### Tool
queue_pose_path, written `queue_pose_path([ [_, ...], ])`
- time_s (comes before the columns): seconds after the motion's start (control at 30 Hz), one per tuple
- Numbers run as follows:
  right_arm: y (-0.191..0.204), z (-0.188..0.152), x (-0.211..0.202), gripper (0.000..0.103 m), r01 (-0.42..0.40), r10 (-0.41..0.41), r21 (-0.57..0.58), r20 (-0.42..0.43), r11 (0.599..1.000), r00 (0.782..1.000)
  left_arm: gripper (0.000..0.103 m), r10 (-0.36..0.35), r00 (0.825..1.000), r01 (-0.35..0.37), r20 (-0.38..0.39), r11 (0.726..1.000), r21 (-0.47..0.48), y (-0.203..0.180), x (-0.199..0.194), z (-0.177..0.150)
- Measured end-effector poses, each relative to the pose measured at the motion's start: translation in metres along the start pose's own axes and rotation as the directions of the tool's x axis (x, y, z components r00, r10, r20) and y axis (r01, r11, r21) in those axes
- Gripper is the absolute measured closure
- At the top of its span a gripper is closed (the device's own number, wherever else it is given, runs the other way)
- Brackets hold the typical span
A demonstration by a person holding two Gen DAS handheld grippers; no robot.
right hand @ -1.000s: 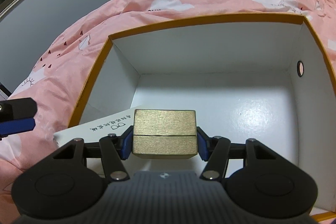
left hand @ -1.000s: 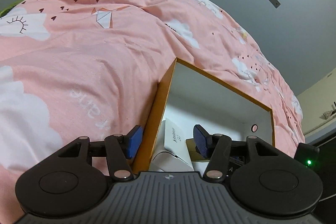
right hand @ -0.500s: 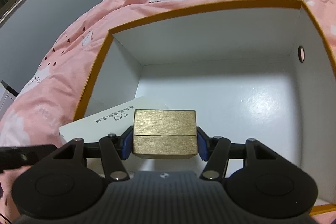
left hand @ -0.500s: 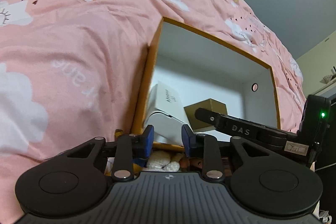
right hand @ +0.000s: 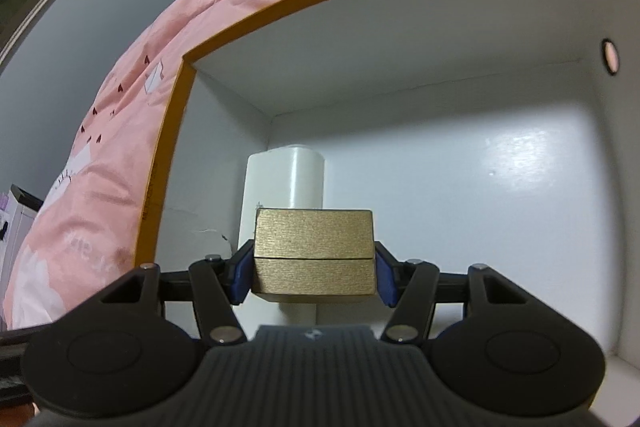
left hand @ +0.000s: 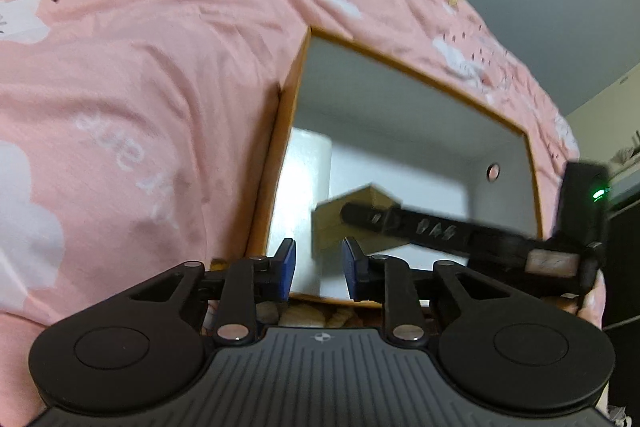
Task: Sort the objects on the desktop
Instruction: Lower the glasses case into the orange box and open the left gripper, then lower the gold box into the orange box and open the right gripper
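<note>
My right gripper [right hand: 314, 277] is shut on a small gold box [right hand: 314, 255] and holds it inside the orange-rimmed white storage box [right hand: 420, 67], low and close to its floor. A white box [right hand: 286, 183] lies in the storage box's left part, just behind the gold box. In the left wrist view my left gripper [left hand: 318, 267] is open with a narrow gap and empty, just outside the storage box's near rim [left hand: 304, 297]. That view also shows the gold box [left hand: 352, 223] and the right gripper's arm [left hand: 440, 229] reaching in from the right.
The storage box sits on a pink cloud-print quilt [left hand: 140, 107]. Small beige objects [left hand: 304, 315] lie below its near rim, under my left fingers. A round hole [right hand: 610, 55] marks the right wall. A grey wall stands behind.
My right gripper has moved deeper and lower into the storage box with the gold box. The left gripper has pulled back, risen and narrowed its gap.
</note>
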State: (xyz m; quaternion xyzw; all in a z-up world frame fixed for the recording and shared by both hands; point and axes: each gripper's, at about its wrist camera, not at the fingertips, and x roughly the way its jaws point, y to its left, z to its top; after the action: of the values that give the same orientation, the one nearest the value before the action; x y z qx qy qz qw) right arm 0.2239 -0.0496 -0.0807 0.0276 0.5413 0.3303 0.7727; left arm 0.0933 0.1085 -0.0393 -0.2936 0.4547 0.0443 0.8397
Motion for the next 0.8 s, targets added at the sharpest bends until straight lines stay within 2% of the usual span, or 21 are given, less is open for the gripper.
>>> queue_pose_path([
  [0.2, 0.010, -0.003, 0.006, 0.042, -0.046, 0.046, -0.020, -0.035, 0.999, 0.998, 0.075, 0.013, 0.996, -0.011, 0.085, 1.000, -0.027, 0.003, -0.013, 0.011],
  [0.3, 0.013, -0.001, 0.004, 0.042, -0.025, 0.023, -0.043, -0.033, 0.999, 0.999, 0.074, 0.037, 0.994, -0.035, 0.098, 0.999, -0.023, 0.002, -0.011, 0.013],
  [0.47, 0.002, 0.016, -0.013, 0.042, 0.044, -0.043, -0.021, 0.026, 0.999, 0.999, 0.074, 0.107, 0.987, -0.109, 0.120, 0.994, 0.007, -0.002, -0.009, 0.016],
  [0.67, 0.001, 0.041, -0.027, 0.042, 0.100, -0.098, -0.021, 0.097, 0.995, 0.990, 0.071, 0.102, 0.983, -0.108, 0.150, 0.994, 0.034, -0.004, -0.010, 0.021],
  [0.8, 0.006, 0.051, -0.027, 0.042, 0.088, -0.087, 0.001, 0.172, 0.996, 0.981, 0.070, 0.096, 0.981, -0.102, 0.170, 0.994, 0.027, 0.001, -0.009, 0.026],
])
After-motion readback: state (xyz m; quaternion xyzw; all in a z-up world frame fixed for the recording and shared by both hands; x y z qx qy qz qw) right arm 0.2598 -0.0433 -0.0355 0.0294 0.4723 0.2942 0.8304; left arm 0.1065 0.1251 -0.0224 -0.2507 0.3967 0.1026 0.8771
